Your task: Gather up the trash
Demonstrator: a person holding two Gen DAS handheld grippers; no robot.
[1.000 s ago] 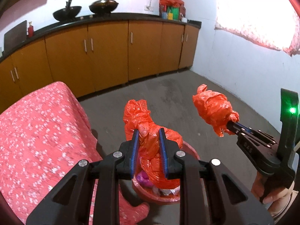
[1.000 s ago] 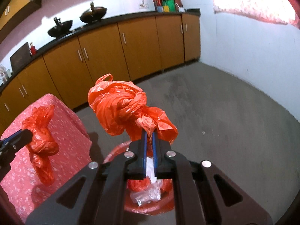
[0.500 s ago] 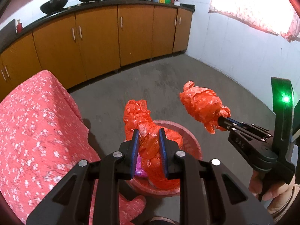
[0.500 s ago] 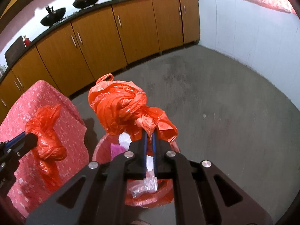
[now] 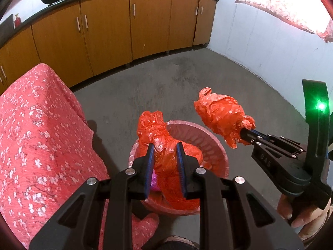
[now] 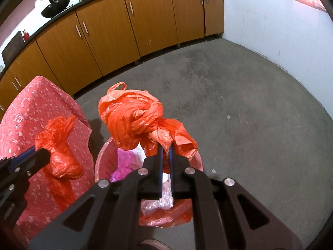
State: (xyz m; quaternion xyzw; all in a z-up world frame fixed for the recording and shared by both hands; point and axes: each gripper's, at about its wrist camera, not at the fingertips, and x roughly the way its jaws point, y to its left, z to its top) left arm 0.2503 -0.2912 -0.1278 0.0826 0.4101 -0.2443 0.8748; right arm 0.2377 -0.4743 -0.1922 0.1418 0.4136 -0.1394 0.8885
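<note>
A pink waste bin (image 5: 210,143) stands on the floor below both grippers; it also shows in the right wrist view (image 6: 100,162), holding white and purple plastic scraps (image 6: 124,162). My left gripper (image 5: 165,148) is shut on a crumpled orange plastic bag (image 5: 154,129), held over the bin's left side. My right gripper (image 6: 165,149) is shut on a second orange bag bundle (image 6: 131,116), held above the bin. In the left wrist view the right gripper (image 5: 247,132) carries its bundle (image 5: 220,114) to the right of the bin.
A table with a red flowered cloth (image 5: 31,135) stands right beside the bin on the left. Wooden kitchen cabinets (image 5: 104,25) run along the back wall. A white wall (image 5: 260,48) closes the right side. The grey concrete floor (image 6: 239,104) spreads beyond the bin.
Both grippers have moved forward and down with their orange bags, so the pink bin now lies more fully under them. Both grips stay shut.
</note>
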